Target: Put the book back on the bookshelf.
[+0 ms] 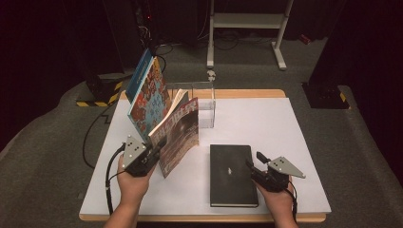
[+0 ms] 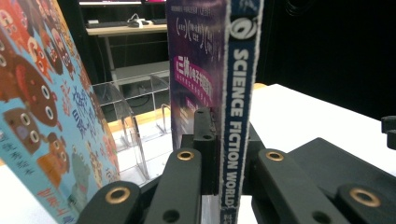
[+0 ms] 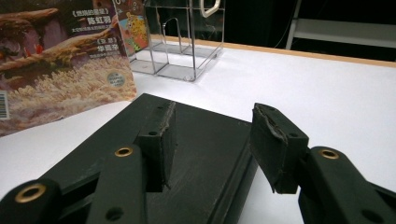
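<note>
The left gripper point(image 1: 154, 148) has its jaws pressed together on the spine of a magazine point(image 1: 177, 133), which stands upright at the near left of the white table point(image 1: 266, 123), just beside the patterned book point(image 1: 149, 95). That magazine looks thin, light and floppy — it is likely to sag or fan open, so the stiff spine near its bottom is the sensible place to pinch. Its glossy cover may slip. The right gripper point(image 1: 252, 164) rests at the near right with jaws spread partway above the right edge of the black notebook point(image 1: 233, 173), pinching nothing. That notebook lies flat and seems rigid and heavier. Count: two standing books behind the magazine, one notebook, and one clear rack point(image 1: 202, 102) at the far side.
</note>
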